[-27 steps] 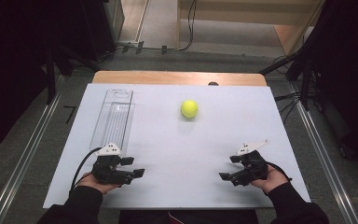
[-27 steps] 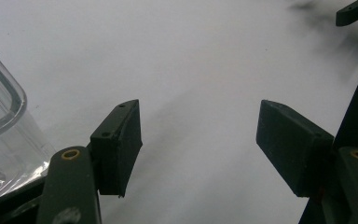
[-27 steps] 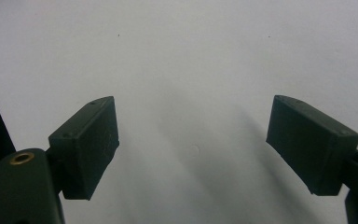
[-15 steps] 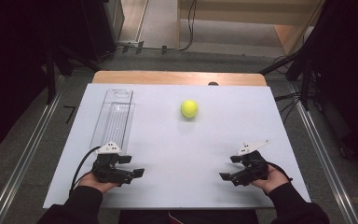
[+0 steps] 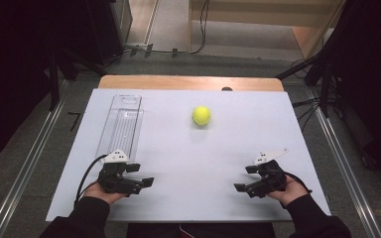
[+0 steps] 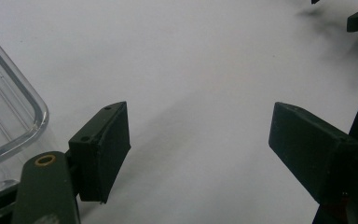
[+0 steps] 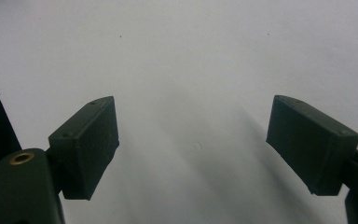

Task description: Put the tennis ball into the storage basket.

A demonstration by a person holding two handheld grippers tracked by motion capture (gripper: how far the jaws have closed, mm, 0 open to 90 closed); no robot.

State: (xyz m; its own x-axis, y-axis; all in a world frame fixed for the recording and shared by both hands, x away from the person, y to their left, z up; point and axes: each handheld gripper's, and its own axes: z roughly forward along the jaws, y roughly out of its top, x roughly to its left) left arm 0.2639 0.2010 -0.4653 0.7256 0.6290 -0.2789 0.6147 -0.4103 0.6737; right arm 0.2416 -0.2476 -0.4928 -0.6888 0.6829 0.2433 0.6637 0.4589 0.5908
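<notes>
- Left gripper (image 5: 146, 174) rests at the near left of the white table (image 5: 188, 163), jaws apart, nothing between them, just near of the clear tray (image 5: 121, 124)
- Right gripper (image 5: 243, 178) at near right, released, empty
- Yellow ball (image 5: 201, 115) lies far, centre, well apart from both

A yellow-green ball (image 5: 201, 115) and a clear ribbed tray (image 5: 120, 125) sit on the white worktop (image 5: 188, 153); both tongs are black.

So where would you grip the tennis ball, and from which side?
Across the widest part of the tennis ball, coming from above or the near side. It is round, sits free on the white table, clear of the clear tray, so any level pinch works.
</notes>
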